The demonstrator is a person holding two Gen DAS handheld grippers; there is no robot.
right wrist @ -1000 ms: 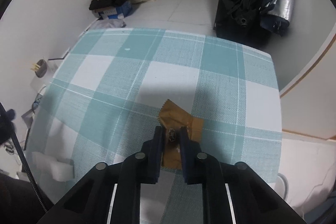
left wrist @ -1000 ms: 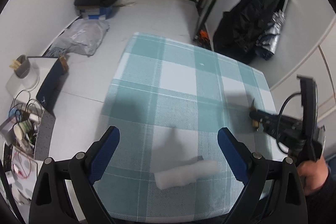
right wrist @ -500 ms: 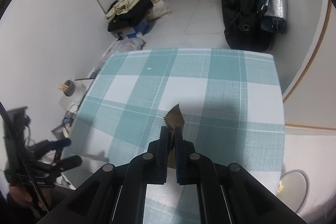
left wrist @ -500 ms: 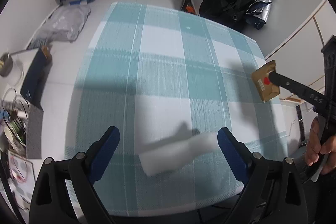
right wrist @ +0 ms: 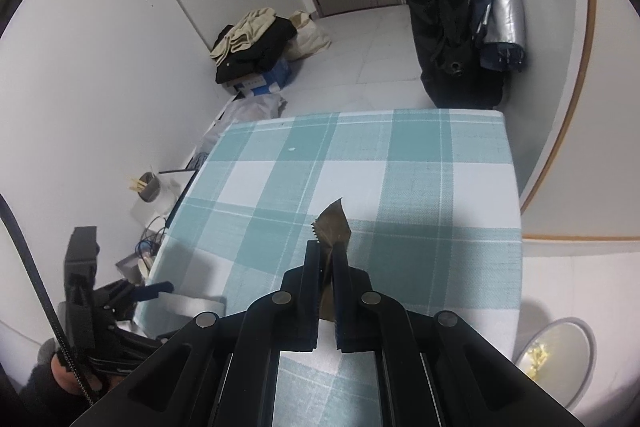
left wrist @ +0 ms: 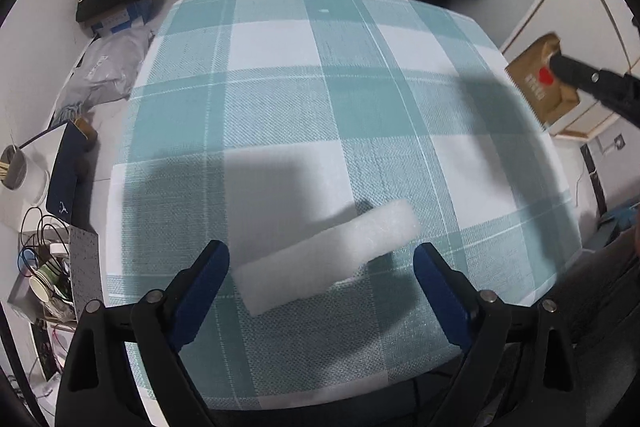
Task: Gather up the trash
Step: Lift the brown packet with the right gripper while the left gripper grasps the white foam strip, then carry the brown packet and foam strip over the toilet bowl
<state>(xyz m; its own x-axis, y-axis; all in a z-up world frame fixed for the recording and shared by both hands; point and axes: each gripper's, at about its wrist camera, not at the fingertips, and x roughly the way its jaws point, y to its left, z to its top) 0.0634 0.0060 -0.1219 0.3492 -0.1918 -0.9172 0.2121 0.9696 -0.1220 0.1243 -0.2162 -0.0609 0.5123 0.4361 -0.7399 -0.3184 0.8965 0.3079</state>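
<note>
My right gripper [right wrist: 327, 259] pinches a brown wrapper [right wrist: 334, 227], held above the checked tablecloth [right wrist: 420, 187]. My left gripper [left wrist: 320, 267] is closing, fingers either side of a white foam block [left wrist: 328, 259] lying on the cloth; contact unclear. Grey bin [right wrist: 560, 351] on the floor at right.

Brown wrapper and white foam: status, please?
Right gripper shut on brown wrapper, lifted off table. Left gripper jaws closing around white foam block, not touching. Nothing in the way.
</note>
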